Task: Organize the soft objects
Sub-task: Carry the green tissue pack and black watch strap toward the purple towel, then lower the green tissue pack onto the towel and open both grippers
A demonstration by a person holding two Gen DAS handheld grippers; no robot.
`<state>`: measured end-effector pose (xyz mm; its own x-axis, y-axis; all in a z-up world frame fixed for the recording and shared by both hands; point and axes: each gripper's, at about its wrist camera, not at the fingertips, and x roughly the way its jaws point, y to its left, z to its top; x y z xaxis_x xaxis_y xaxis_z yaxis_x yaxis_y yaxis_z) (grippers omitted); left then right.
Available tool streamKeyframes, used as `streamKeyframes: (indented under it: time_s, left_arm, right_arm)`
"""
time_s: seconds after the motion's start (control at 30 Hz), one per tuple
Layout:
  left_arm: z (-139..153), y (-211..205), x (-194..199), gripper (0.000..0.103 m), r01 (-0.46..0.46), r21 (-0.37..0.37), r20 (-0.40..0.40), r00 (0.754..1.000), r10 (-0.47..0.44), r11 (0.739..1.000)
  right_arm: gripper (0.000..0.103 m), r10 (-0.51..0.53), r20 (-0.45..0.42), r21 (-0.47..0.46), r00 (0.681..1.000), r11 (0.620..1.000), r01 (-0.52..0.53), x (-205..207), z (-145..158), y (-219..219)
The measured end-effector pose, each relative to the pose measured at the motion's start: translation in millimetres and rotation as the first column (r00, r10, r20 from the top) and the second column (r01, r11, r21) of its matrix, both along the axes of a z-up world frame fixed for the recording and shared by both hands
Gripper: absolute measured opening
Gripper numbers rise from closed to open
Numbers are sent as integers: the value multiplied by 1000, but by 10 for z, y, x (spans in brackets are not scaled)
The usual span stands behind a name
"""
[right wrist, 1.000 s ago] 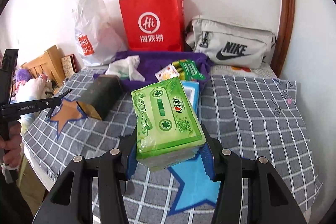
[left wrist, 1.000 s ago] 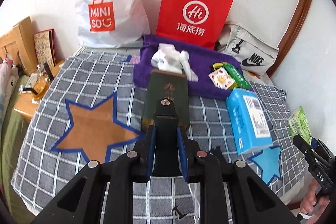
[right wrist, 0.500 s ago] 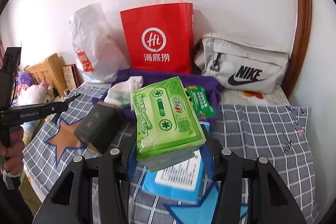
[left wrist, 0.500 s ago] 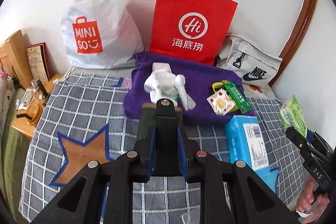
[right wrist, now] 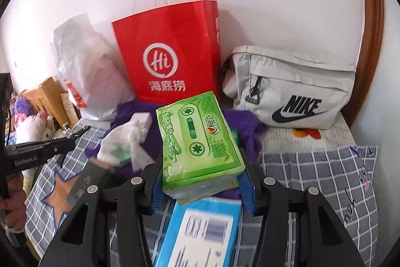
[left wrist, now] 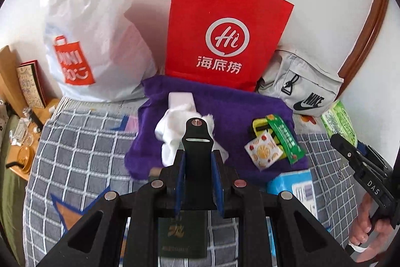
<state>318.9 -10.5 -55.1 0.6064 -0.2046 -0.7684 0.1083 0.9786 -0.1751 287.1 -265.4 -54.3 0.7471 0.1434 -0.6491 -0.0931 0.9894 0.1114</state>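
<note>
Right wrist view, green tissue pack (right wrist: 200, 142) clamped in right claw (right wrist: 201, 182)

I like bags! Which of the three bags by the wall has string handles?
The red paper bag with the white "Hi" logo. The white plastic Miniso bag and grey Nike bag show none.

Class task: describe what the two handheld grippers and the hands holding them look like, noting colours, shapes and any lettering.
Both are matte black frames with silver rivets and blue-padded fingers. The left gripper has a narrow black tab with a screw between its pads; its side reads "GenRobot.AI". The right gripper shows "DAS" in white on its body. Bare hands grip the handles; no sleeves are visible.
</note>
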Motion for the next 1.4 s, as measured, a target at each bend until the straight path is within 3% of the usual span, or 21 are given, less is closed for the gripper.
streamKeyframes:
  time_s: [0.33, 0.67, 1.0, 1.4]
  left_arm:
    - [-109, -115, 484, 20, 1, -5, -18, 1000, -1, 1000]
    - [-348, -116, 884, 20, -14, -15, -50, 999, 13, 1000]
    - [-536, -227, 1100, 20, 21, -55, -79, 997, -26, 998]
    - [-692, -214, 1218, 20, 17, -92, -127, 992, -28, 996]
  right_arm:
    - [50, -4, 14, 0, 1000, 1000, 4, 516, -28, -75]
    - [51, 39, -98, 21, 994, 999, -37, 868, -556, -132]
    - [51, 96, -183, 13, 978, 995, -95, 1038, -914, -51]
    - [55, 118, -234, 25, 965, 993, -115, 1089, -1052, -13]
